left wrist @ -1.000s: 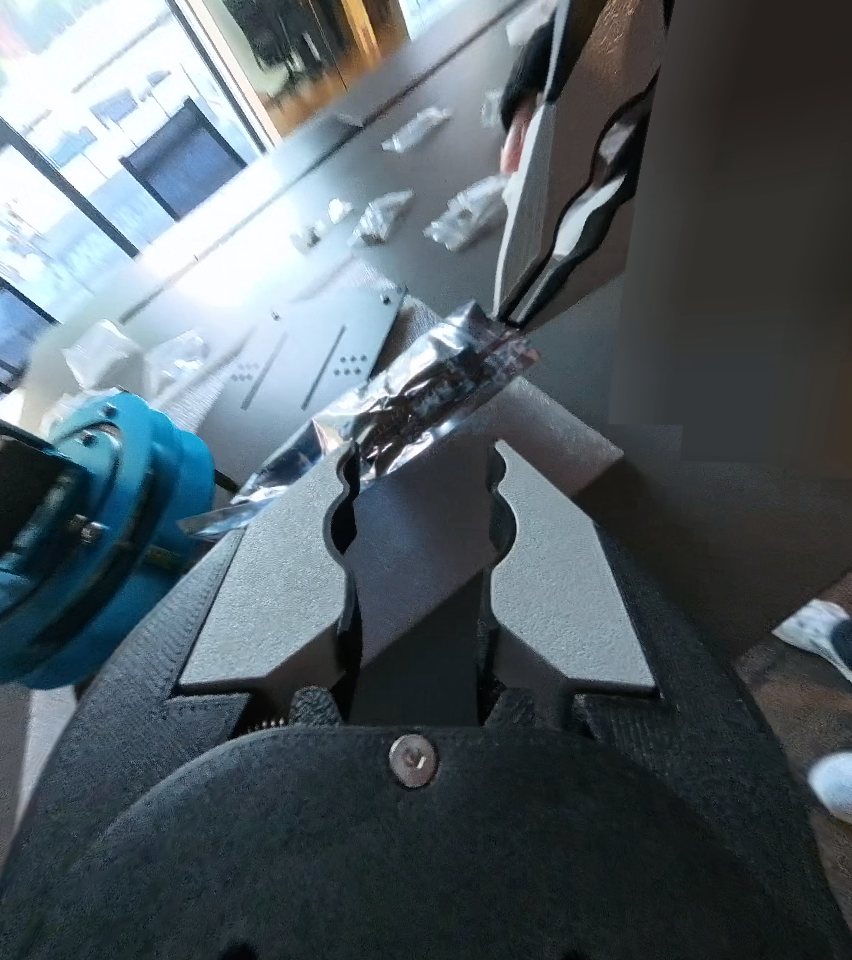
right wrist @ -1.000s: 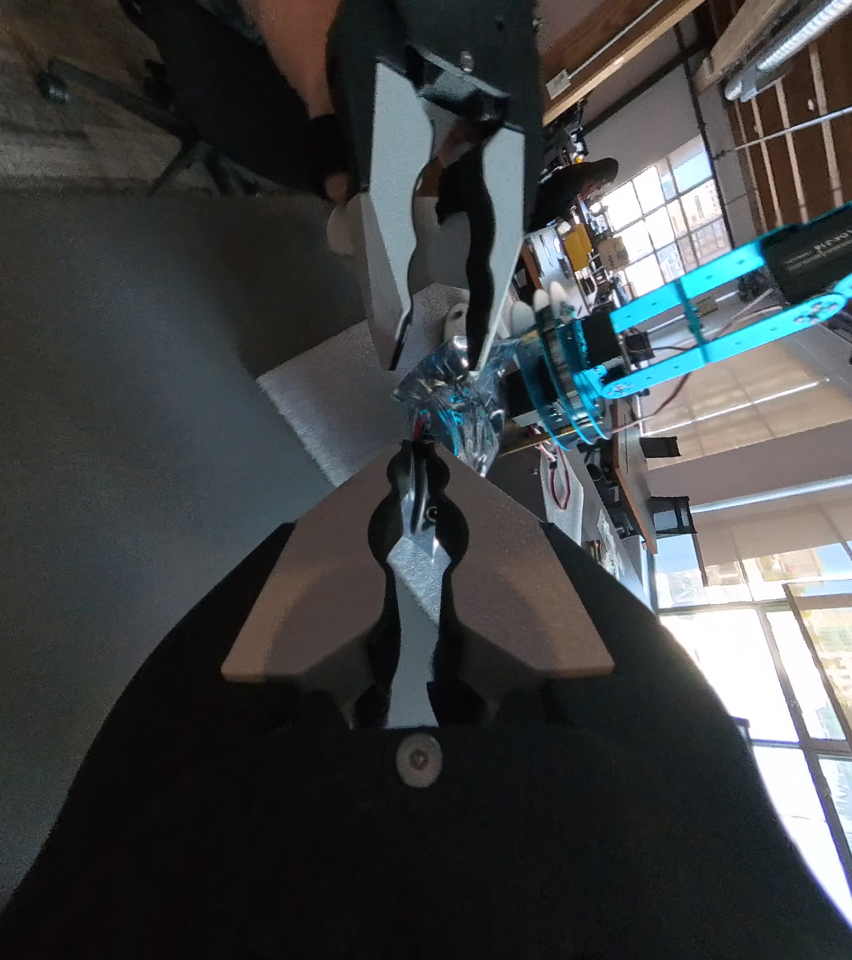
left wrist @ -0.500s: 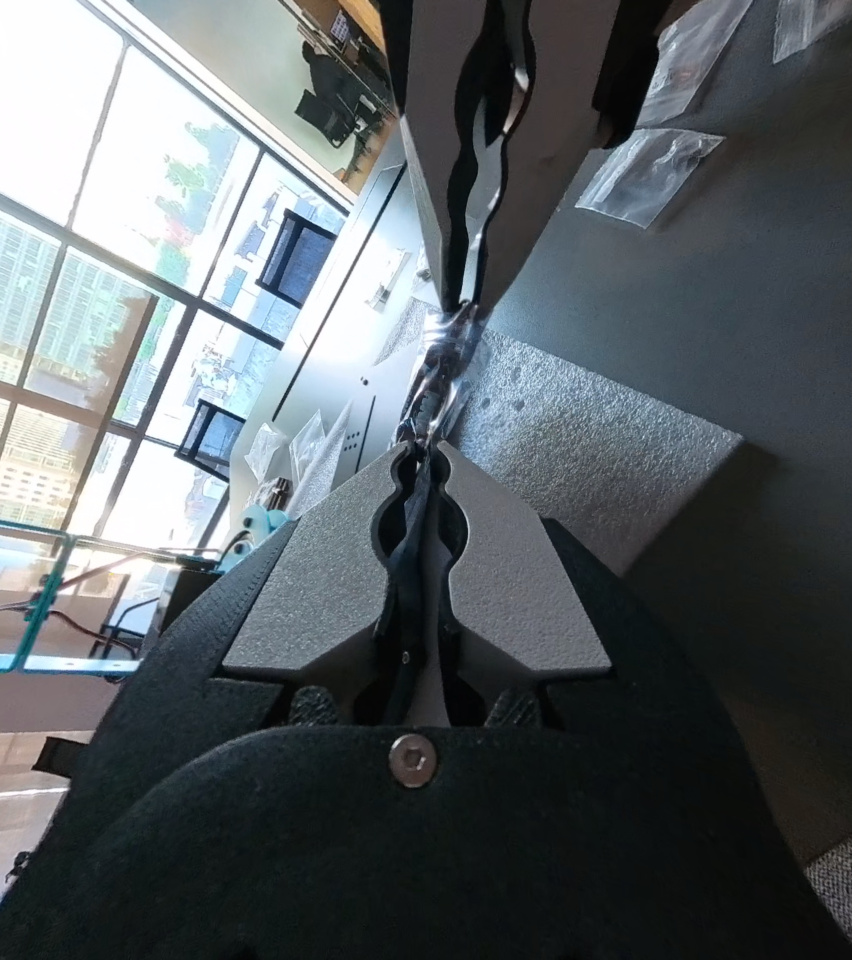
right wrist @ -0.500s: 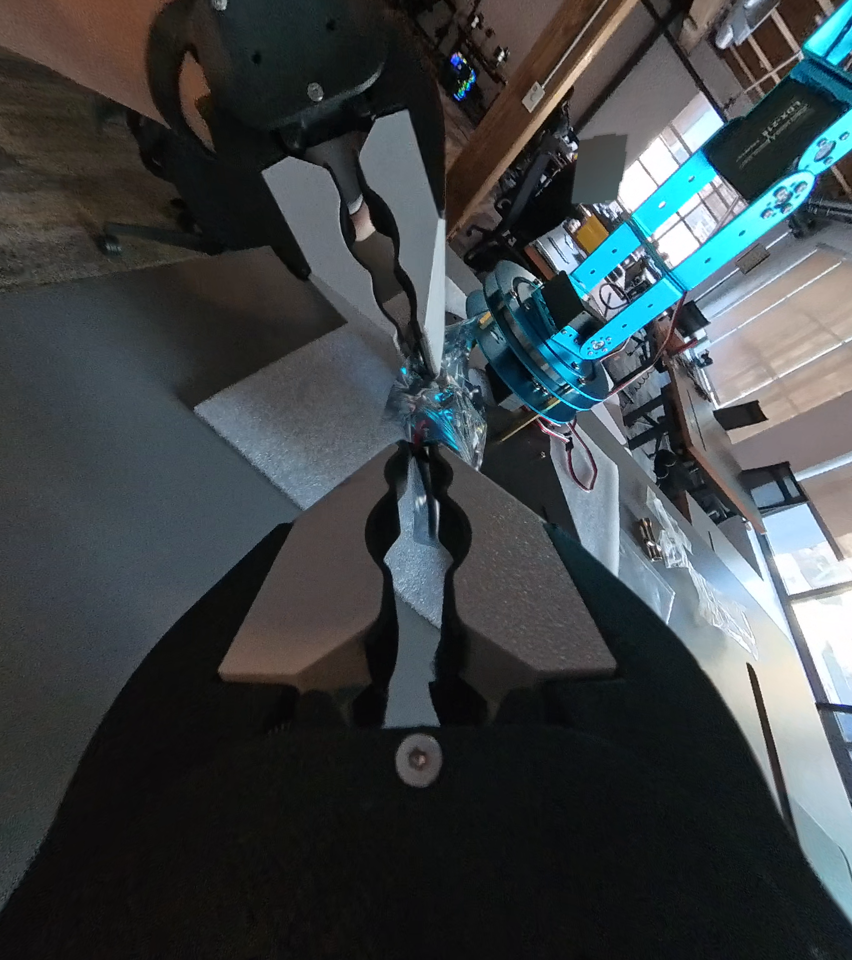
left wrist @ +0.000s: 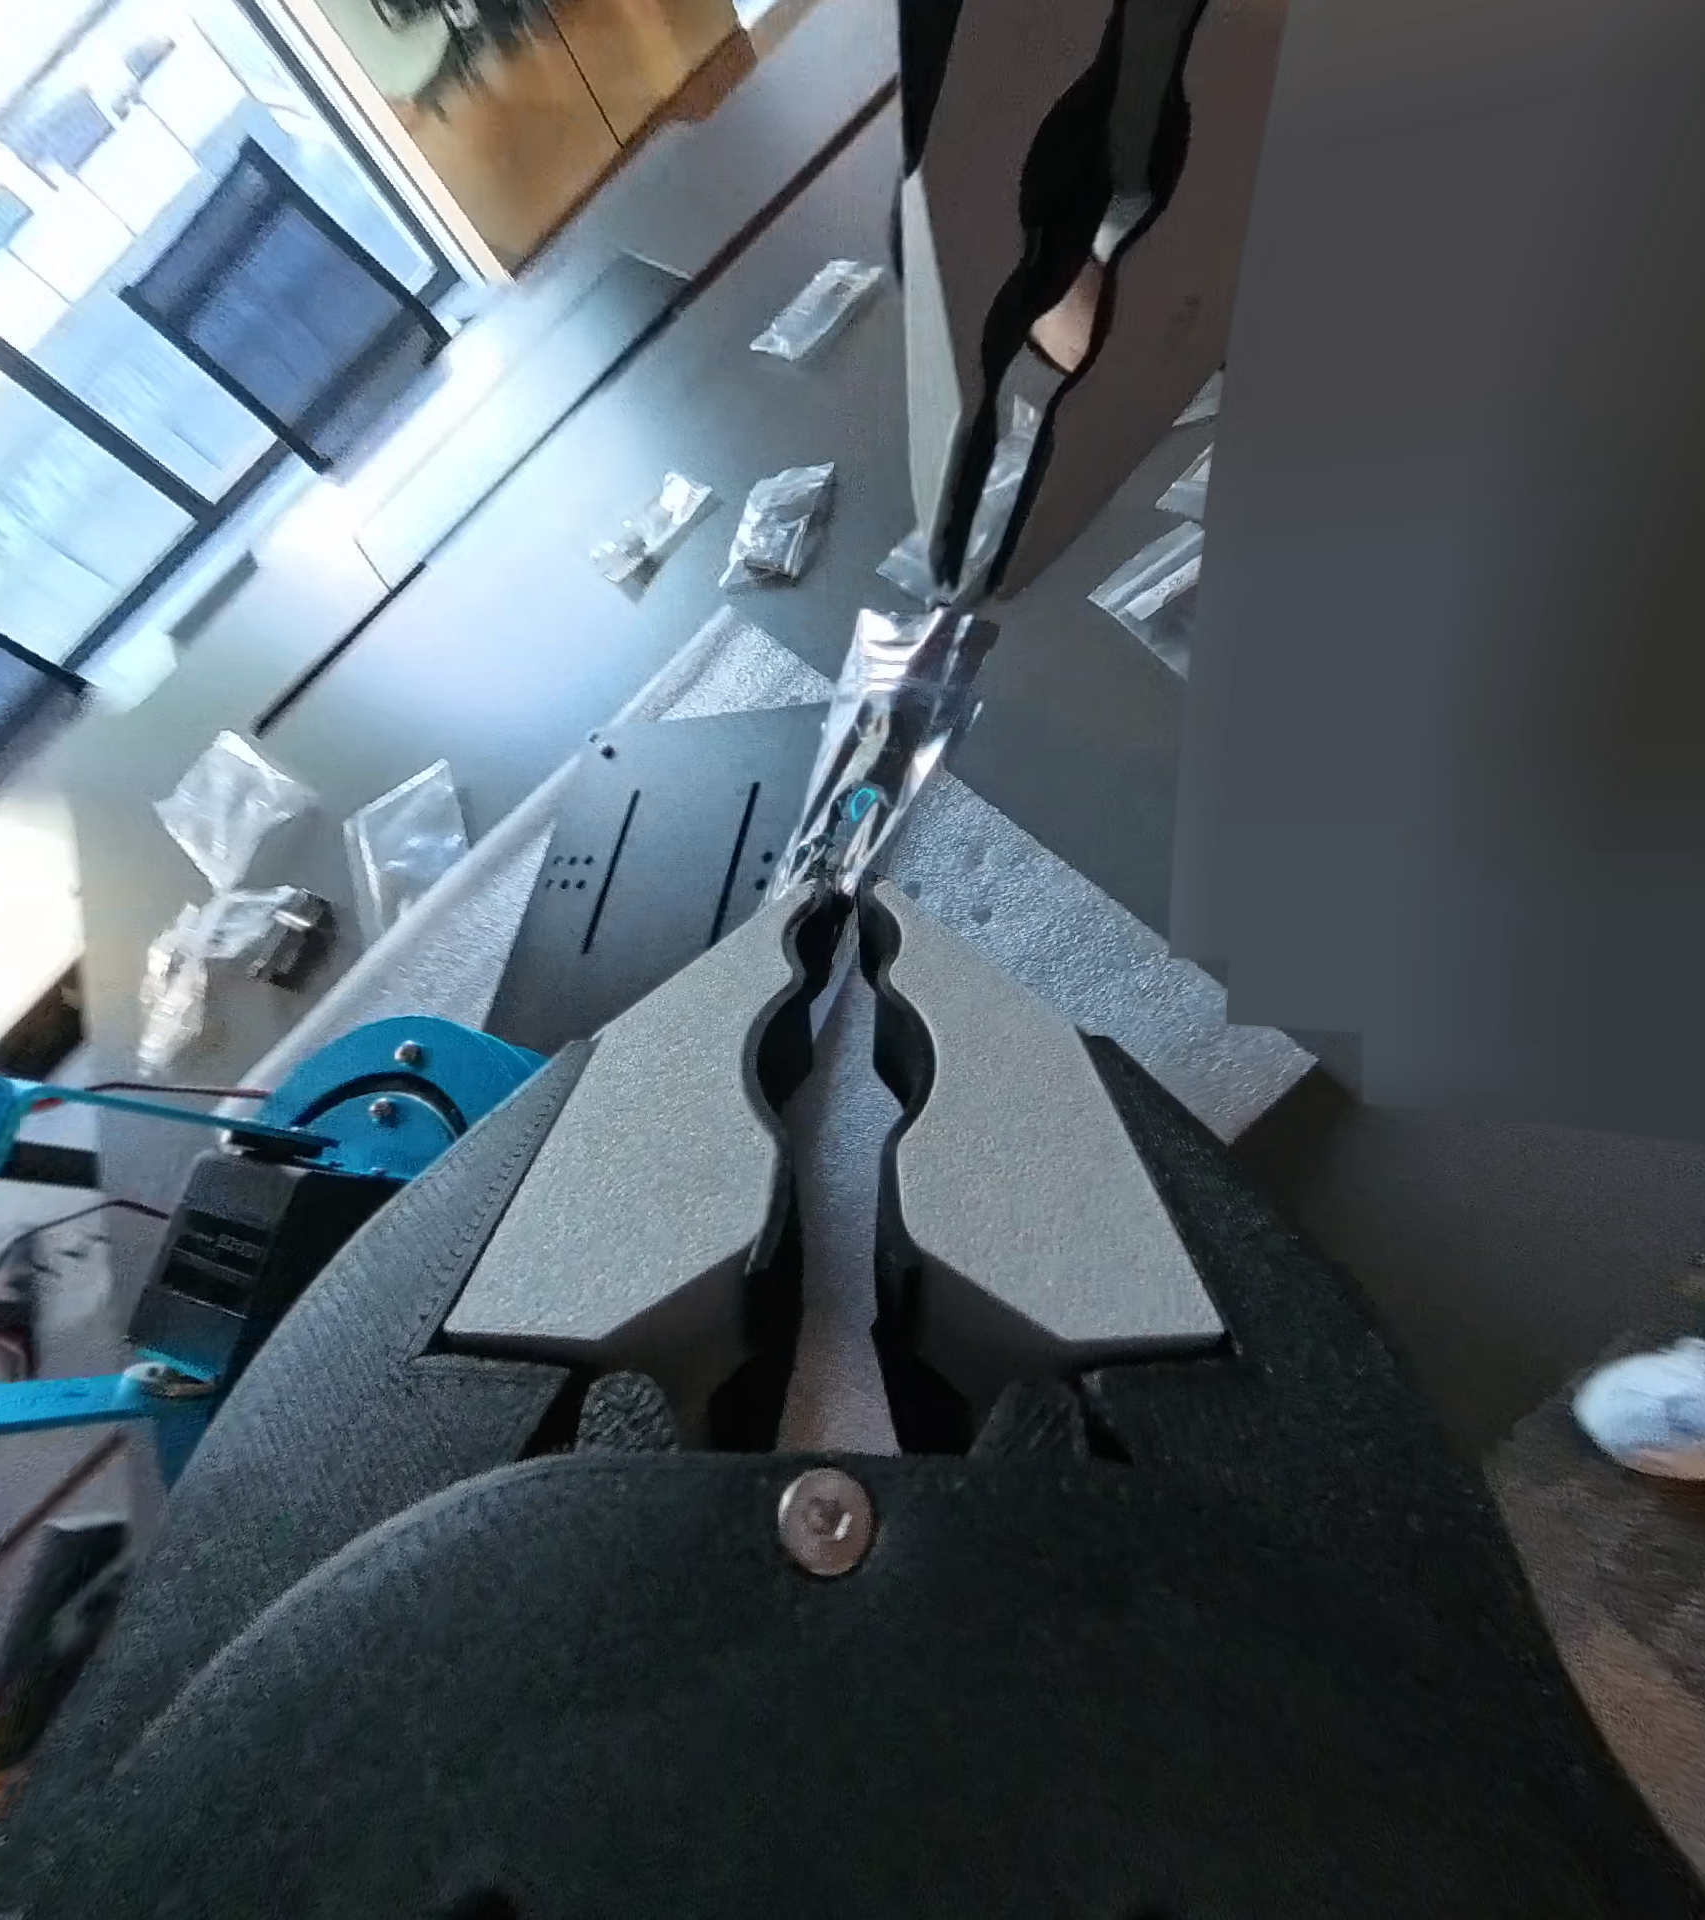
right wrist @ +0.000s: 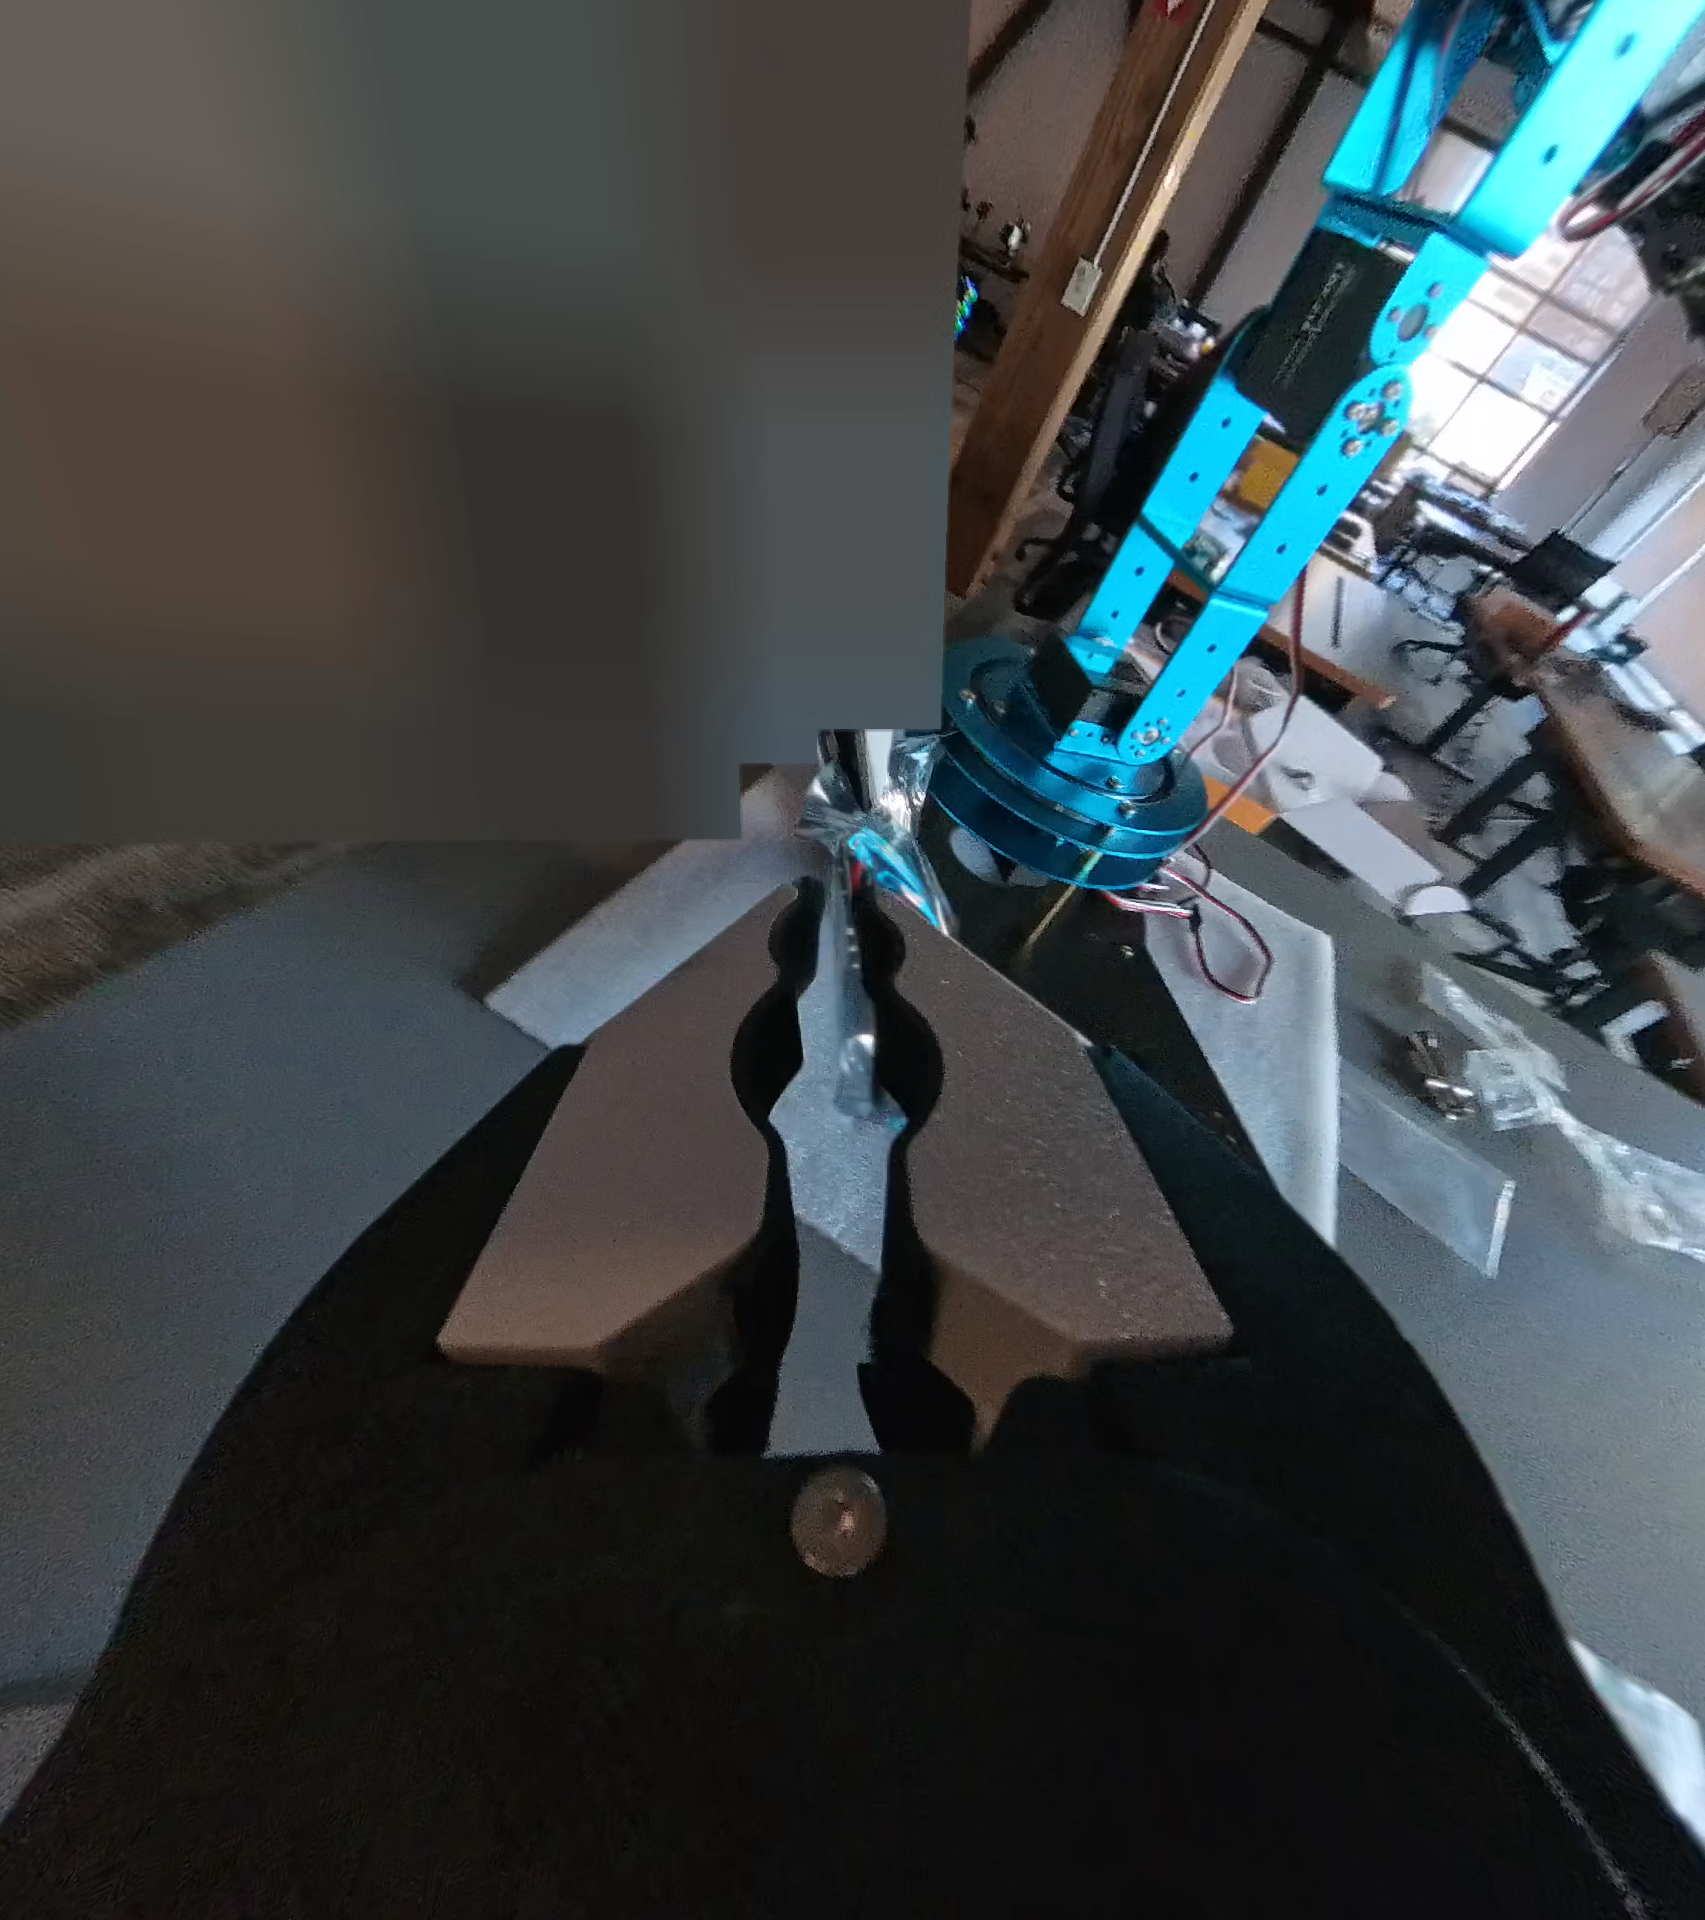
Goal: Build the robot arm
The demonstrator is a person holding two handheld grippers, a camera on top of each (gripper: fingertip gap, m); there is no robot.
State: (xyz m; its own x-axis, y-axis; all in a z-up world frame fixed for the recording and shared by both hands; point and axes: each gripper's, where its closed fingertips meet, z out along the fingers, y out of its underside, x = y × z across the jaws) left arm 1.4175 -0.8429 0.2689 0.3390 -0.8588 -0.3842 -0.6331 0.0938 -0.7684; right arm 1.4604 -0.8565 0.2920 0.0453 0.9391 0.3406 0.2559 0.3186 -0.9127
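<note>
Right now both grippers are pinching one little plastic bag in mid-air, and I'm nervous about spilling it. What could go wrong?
1. The clear bag is stretched between the left gripper and the right gripper; more pull could tear it and scatter its small parts.
2. Each grips only a thin end, so one could slip free.
3. The blue robot arm stands close behind; a swing could hit it.

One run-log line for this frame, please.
left claw: shut on small clear plastic bag | right claw: shut on bag's other end | below: grey foam sheet
</note>
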